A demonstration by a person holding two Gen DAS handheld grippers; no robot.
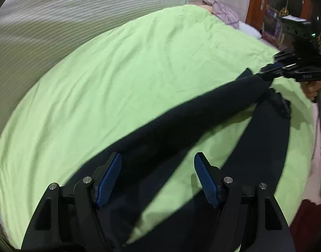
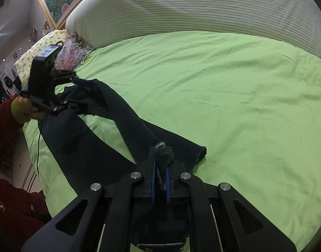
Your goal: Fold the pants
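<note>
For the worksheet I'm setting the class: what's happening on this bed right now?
A person in a dark red sleeve is folding dark navy fabric pants spread on a light green bedsheet, using two handheld grippers. The right gripper is shut on the frayed hem of one pant leg, lifting it off the sheet. The left gripper stands open above the pants' other end, with nothing clamped between its blue pads.

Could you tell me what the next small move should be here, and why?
Probably close the left gripper on the pants again: its jaws stand open over the dark cloth, while the right gripper pinches one leg's hem. Both legs lie spread in a V on the green sheet.
</note>
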